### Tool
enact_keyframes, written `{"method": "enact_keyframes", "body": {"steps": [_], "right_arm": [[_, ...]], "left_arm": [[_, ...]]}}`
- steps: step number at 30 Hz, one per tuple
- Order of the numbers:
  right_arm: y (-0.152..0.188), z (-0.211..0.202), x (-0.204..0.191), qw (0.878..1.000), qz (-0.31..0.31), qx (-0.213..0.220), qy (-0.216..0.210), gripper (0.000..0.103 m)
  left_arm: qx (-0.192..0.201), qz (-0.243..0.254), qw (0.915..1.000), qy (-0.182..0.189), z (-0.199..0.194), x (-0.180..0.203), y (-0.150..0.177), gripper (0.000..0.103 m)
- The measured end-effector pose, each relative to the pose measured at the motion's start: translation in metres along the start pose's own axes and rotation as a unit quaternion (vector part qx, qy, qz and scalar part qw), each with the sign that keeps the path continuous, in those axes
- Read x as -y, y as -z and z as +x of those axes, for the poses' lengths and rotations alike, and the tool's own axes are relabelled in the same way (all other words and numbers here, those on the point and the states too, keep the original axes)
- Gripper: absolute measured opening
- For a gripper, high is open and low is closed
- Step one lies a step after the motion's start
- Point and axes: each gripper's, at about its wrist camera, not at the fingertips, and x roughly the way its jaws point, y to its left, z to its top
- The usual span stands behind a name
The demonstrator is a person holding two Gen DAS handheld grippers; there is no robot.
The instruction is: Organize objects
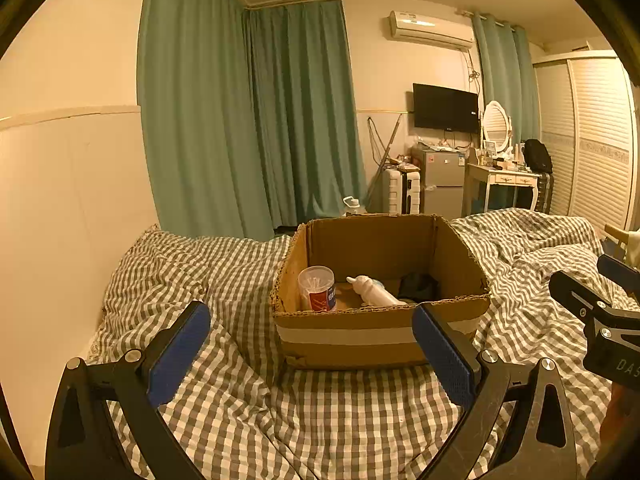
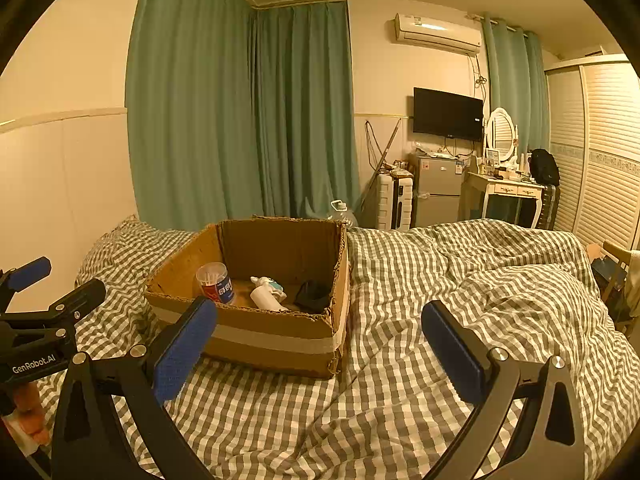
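Note:
An open cardboard box [image 1: 360, 340] [image 2: 280, 340] stands on the checked bedspread. Inside it are a clear tub of cotton swabs [image 1: 317, 288] [image 2: 215, 282] standing upright at the left, a white bottle [image 1: 374, 291] [image 2: 266, 294] lying on its side in the middle, and a dark bundle [image 1: 418, 286] [image 2: 313, 294] at the right. My left gripper [image 1: 312, 344] is open and empty, held just in front of the box. My right gripper [image 2: 320, 342] is open and empty, in front of the box's right corner; it also shows at the right edge of the left wrist view [image 1: 600, 300].
The checked duvet [image 2: 460, 280] covers the bed and lies in rumpled folds to the right. A white wall runs along the left. Green curtains [image 1: 248, 120], a suitcase, a small fridge [image 1: 442, 182], a dressing table and a wardrobe stand beyond the bed.

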Motion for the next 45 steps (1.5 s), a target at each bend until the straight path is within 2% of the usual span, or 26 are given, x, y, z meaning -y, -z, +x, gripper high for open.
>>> {"method": "enact_keyframes", "body": {"steps": [25, 35, 45], "right_arm": [[0.0019, -0.0013, 0.0012, 1.000, 0.000, -0.003, 0.000, 0.103], [0.0032, 0.0010, 0.0002, 1.000, -0.002, -0.008, 0.000, 0.103], [0.0041, 0.0011, 0.0025, 1.000, -0.002, -0.010, 0.000, 0.103]], "left_arm": [[-0.012, 0.002, 0.9999, 0.005, 0.0024, 0.0021, 0.0025, 0.103], [-0.008, 0.007, 0.9999, -0.004, 0.0040, 0.0047, 0.0041, 0.103], [-0.008, 0.002, 0.9999, 0.010, 0.0038, 0.0050, 0.0046, 0.103]]}}
